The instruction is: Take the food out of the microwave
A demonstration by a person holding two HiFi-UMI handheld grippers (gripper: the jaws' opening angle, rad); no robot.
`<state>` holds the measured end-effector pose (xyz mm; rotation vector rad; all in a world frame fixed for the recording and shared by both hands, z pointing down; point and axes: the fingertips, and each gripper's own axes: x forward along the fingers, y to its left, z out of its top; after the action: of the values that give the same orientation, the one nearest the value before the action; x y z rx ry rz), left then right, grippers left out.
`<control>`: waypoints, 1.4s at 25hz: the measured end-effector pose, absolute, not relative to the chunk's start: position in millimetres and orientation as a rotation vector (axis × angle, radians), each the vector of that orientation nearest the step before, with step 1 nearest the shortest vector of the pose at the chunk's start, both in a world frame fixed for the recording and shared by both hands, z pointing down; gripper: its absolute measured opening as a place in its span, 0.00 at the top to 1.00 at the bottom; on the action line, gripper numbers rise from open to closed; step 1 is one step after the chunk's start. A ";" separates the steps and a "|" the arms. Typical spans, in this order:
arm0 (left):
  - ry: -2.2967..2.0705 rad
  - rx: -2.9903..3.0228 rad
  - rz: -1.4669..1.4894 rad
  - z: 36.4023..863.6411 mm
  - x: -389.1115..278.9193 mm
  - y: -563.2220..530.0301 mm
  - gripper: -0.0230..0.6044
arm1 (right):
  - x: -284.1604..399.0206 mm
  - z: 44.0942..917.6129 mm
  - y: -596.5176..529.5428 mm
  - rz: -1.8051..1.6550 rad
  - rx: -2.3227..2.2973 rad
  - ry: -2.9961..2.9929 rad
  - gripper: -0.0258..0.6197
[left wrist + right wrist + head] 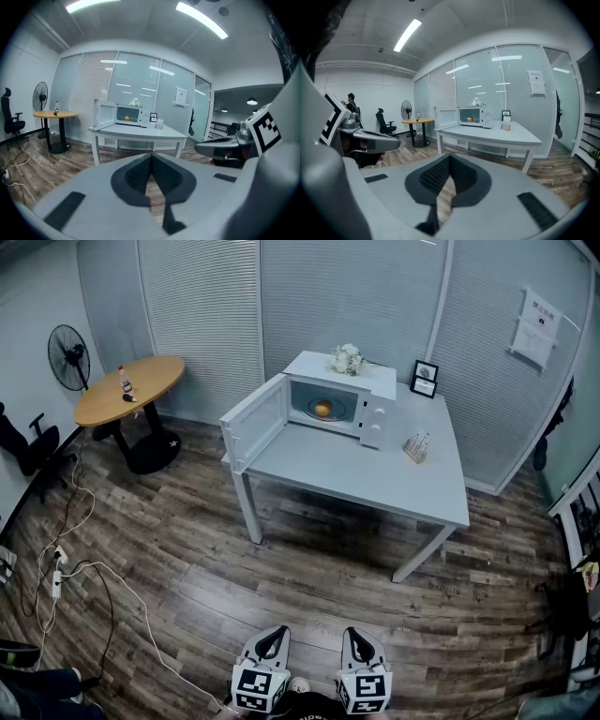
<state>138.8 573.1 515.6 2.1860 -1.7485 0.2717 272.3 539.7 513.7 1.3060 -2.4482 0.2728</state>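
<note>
Both tongs are closed and empty, left tongs (pixel 271 636) and right tongs (pixel 357 637) alike. We stand well back from the surface (pixel 375 474). The orange food (pixel 322 409) sits inside the microwave (pixel 375 385), straight ahead across the wood floor (pixel 309 568), and neither hand is nearer. Its door (pixel 255 420) hangs open to the left, so we judge the right approach freer.

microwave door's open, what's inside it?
One round orange food item sits on the turntable plate inside the microwave, with its door swung wide open. The casing covers the cavity's upper part. The food is too small to identify.
</note>
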 end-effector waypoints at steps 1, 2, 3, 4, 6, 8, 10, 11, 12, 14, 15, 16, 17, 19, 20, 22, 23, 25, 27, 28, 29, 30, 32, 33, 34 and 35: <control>-1.747 2.192 0.271 515.1 138.3 571.7 0.95 | 271.8 512.7 538.3 0.270 1.311 -2.448 0.96; -1.747 2.197 0.270 514.5 137.9 570.2 0.95 | 271.3 511.9 537.0 0.268 1.316 -2.447 0.96; -1.746 2.201 0.268 513.7 137.4 568.8 0.95 | 270.6 511.3 535.9 0.266 1.320 -2.446 0.96; -1.745 2.205 0.266 512.7 136.8 567.5 0.95 | 269.8 510.9 535.0 0.265 1.322 -2.443 0.96; -1.743 2.214 0.264 510.4 134.4 564.7 0.95 | 266.7 510.9 533.9 0.263 1.323 -2.439 0.96; -1.741 2.225 0.268 509.8 129.5 561.0 0.95 | 260.4 512.1 531.9 0.260 1.320 -2.440 0.96; -1.734 2.236 0.273 511.4 124.6 557.8 0.95 | 252.7 512.5 529.2 0.256 1.317 -2.443 0.96; -1.725 2.240 0.274 512.3 122.8 556.6 0.95 | 249.0 512.0 527.7 0.253 1.318 -2.443 0.96; -1.718 2.242 0.275 512.8 120.7 555.0 0.95 | 245.9 511.4 525.5 0.251 1.326 -2.441 0.96; -1.721 2.243 0.277 512.4 113.1 549.4 0.95 | 241.8 510.0 519.1 0.258 1.364 -2.436 0.96; -1.727 2.244 0.277 512.3 108.6 546.0 0.95 | 240.6 509.6 515.3 0.267 1.389 -2.433 0.96; -1.726 2.249 0.276 513.5 104.9 543.0 0.95 | 239.6 509.7 511.7 0.276 1.411 -2.429 0.96; -1.718 2.255 0.276 515.5 101.9 540.4 0.95 | 238.1 510.3 508.6 0.284 1.427 -2.422 0.96; -1.698 2.264 0.283 519.0 95.3 534.0 0.95 | 233.5 511.4 502.5 0.291 1.447 -2.410 0.96; -1.693 2.267 0.282 520.0 91.0 529.5 0.95 | 230.3 511.3 498.9 0.294 1.456 -2.406 0.96; -1.686 2.279 0.265 519.0 82.8 518.3 0.95 | 222.8 510.5 490.5 0.298 1.472 -2.408 0.96; -1.681 2.288 0.251 517.4 79.1 512.0 0.95 | 218.4 510.3 486.2 0.298 1.477 -2.410 0.96; -1.678 2.305 0.237 516.4 69.6 499.5 0.95 | 208.2 510.7 477.6 0.297 1.481 -2.410 0.96; -1.661 2.319 0.239 517.2 59.5 489.3 0.95 | 197.0 511.6 469.3 0.304 1.490 -2.407 0.96; -1.647 2.323 0.241 517.5 55.1 485.8 0.95 | 191.6 511.7 465.6 0.309 1.497 -2.405 0.96; -1.635 2.325 0.242 518.1 50.8 483.0 0.95 | 186.2 511.9 462.4 0.312 1.501 -2.403 0.96; -1.630 2.326 0.244 518.9 46.5 480.5 0.95 | 181.0 512.5 459.6 0.311 1.503 -2.399 0.96; -1.621 2.327 0.251 521.0 39.3 475.0 0.95 | 171.4 514.5 453.8 0.302 1.501 -2.389 0.96; -1.610 2.328 0.258 522.3 37.5 472.9 0.95 | 167.8 515.4 451.2 0.301 1.499 -2.384 0.96; -1.599 2.330 0.265 523.7 36.4 471.7 0.95 | 165.7 516.0 449.6 0.304 1.501 -2.378 0.96; -1.591 2.333 0.273 525.5 35.3 471.0 0.95 | 165.0 516.6 448.6 0.312 1.506 -2.372 0.96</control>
<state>35.3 471.0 525.5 2.3327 -1.5910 0.2727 165.0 448.6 516.6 1.5060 -2.3718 0.3119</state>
